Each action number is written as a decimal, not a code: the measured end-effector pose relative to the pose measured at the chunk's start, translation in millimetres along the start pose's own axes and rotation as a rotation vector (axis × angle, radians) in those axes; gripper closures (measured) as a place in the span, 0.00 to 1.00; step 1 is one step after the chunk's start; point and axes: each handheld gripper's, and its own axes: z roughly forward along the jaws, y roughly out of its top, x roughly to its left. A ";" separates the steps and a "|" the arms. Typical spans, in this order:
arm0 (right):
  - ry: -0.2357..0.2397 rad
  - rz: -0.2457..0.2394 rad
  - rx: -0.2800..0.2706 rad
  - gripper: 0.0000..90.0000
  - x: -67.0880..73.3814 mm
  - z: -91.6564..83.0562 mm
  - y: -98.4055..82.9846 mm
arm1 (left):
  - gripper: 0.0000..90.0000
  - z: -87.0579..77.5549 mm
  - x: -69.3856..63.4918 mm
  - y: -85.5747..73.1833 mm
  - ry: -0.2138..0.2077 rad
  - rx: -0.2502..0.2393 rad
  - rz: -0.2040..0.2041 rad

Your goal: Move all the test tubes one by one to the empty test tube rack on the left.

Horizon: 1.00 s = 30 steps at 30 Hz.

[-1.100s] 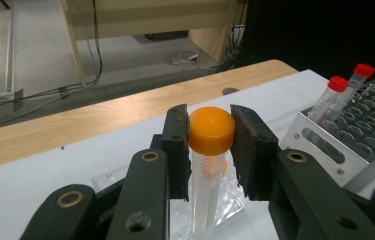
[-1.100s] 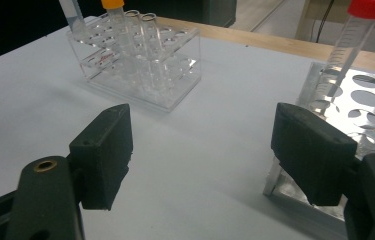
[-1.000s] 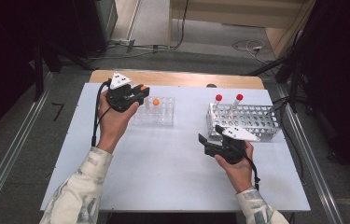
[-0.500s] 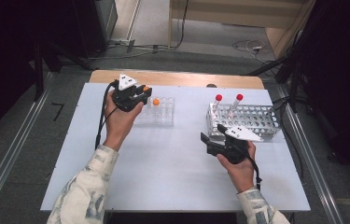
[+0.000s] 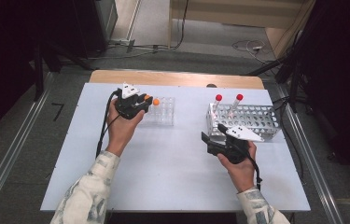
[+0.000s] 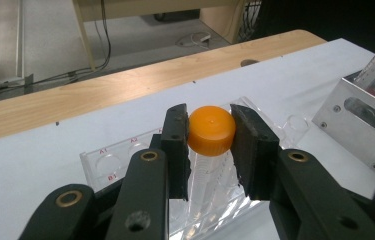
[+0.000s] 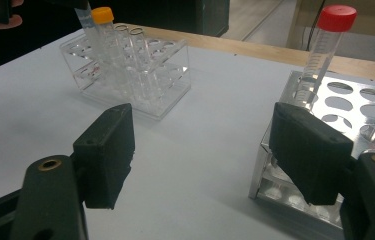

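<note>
On the left half of the white table (image 5: 172, 186), the left gripper (image 5: 145, 101) has its black jaws clamped on the cap end of an orange-capped clear plastic tube (image 6: 211, 131); in the left gripper view the two pads press the cap from either side. The tube stands upright over the clear acrylic tube rack (image 5: 162, 110), and in the right gripper view its lower body appears to sit inside one of the near-corner wells, though how deep it has gone cannot be told. The judgement is that this tube is at the point of being seated: it is in or at its well, but the grip has not been let go.

Between the two racks the table is bare.

Further right, the right gripper (image 5: 213, 135) hovers just in front of the perforated silver metal tube rack (image 5: 256, 122), its jaws standing wide with nothing between them; the near corner of that rack shows beside one jaw in the right gripper view. Two red-capped clear tubes (image 5: 217, 105) stand in the metal rack's back-left holes, leaning a little.

So the transfer looks barely begun: one tube is going into the acrylic rack, its other wells look empty, and two red-capped tubes are left, likely for the open right gripper.
</note>
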 end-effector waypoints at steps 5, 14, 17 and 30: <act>0.000 0.000 0.001 0.27 0.1 0.0 0.0 | 0.73 0.9 -0.7 -0.5 -0.013 0.005 -0.010; -0.006 0.004 0.000 0.27 -1.0 0.1 0.0 | 0.69 -5.2 -0.4 -0.3 -0.022 -0.001 -0.025; -0.011 0.003 -0.001 0.27 -1.9 0.3 0.2 | 0.67 -9.9 0.1 -1.4 -0.030 -0.015 -0.033; -0.091 0.019 -0.025 0.29 -14.2 4.8 9.2 | 0.31 -36.2 -8.1 -12.7 -0.116 -0.013 -0.079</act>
